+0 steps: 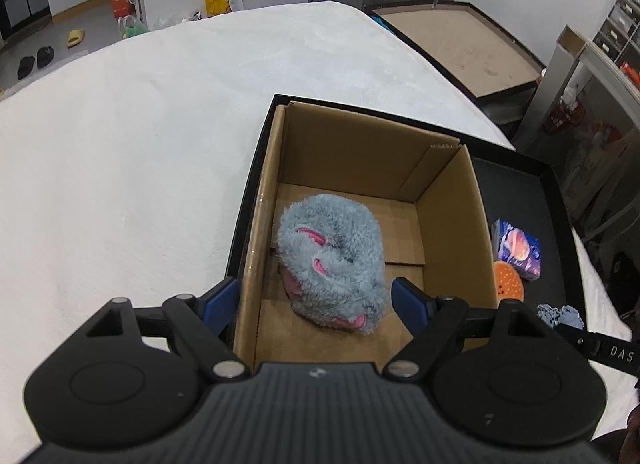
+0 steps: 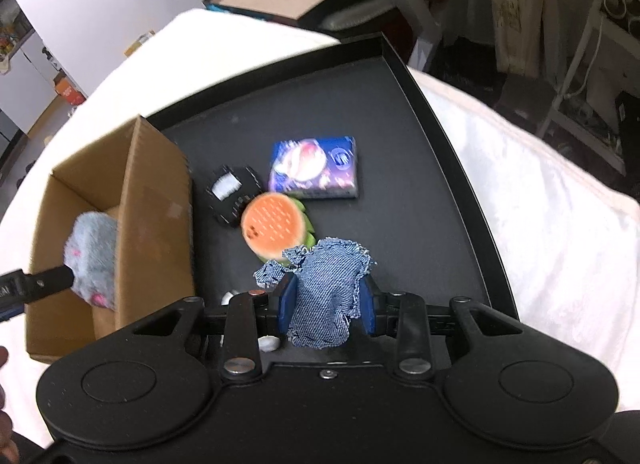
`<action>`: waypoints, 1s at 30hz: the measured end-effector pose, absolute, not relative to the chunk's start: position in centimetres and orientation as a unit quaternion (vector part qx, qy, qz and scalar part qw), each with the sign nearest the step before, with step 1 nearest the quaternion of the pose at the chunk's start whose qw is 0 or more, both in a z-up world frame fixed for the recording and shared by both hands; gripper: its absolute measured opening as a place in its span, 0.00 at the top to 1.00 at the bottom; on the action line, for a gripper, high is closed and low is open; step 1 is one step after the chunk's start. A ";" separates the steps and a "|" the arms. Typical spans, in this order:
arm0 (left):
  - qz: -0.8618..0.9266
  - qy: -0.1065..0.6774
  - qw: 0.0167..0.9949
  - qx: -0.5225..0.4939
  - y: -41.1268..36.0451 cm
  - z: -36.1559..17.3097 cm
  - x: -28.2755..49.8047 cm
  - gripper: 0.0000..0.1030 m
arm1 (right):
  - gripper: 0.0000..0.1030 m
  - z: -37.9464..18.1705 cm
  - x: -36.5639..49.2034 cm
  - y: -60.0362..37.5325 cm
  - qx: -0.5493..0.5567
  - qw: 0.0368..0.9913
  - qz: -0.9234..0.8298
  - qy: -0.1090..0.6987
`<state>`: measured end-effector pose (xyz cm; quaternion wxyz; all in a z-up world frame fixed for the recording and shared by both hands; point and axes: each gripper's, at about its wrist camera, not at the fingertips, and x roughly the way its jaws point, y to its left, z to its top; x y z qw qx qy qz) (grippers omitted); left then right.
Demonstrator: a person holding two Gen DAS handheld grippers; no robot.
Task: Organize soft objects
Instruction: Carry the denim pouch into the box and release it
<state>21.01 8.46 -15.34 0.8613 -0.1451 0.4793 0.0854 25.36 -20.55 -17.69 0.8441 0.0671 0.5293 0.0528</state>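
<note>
Denim scrap (image 2: 326, 296) is pinched in the right tongs (image 2: 327, 306) over the black tray (image 2: 460, 168), w/ most of the cloth bunched loose above the pads. Grey plush (image 1: 334, 264) lies in the cardboard box (image 1: 452, 224), left tongs (image 1: 312, 302) spread wide around it, holding nothing. Risk: thin grip on floppy fabric, so it could slip out or snag the box wall en route.
</note>
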 end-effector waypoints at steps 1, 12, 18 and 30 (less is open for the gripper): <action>0.084 0.477 0.862 -0.150 8.6 -15.3 21.0 0.21 | 0.69 -17.3 25.5 -20.3 0.066 0.846 0.054 0.526; 0.091 0.464 0.866 -0.165 10.0 -15.4 20.7 0.25 | 0.68 -13.5 25.9 -16.8 0.053 0.865 0.078 0.492; 0.091 0.463 0.863 -0.179 10.9 -15.6 20.5 0.35 | 0.68 -12.0 26.1 -14.5 0.047 0.873 0.097 0.475; 0.089 0.471 0.855 -0.200 12.3 -16.8 20.5 0.63 | 0.68 -10.9 26.6 -9.2 0.032 0.878 0.133 0.458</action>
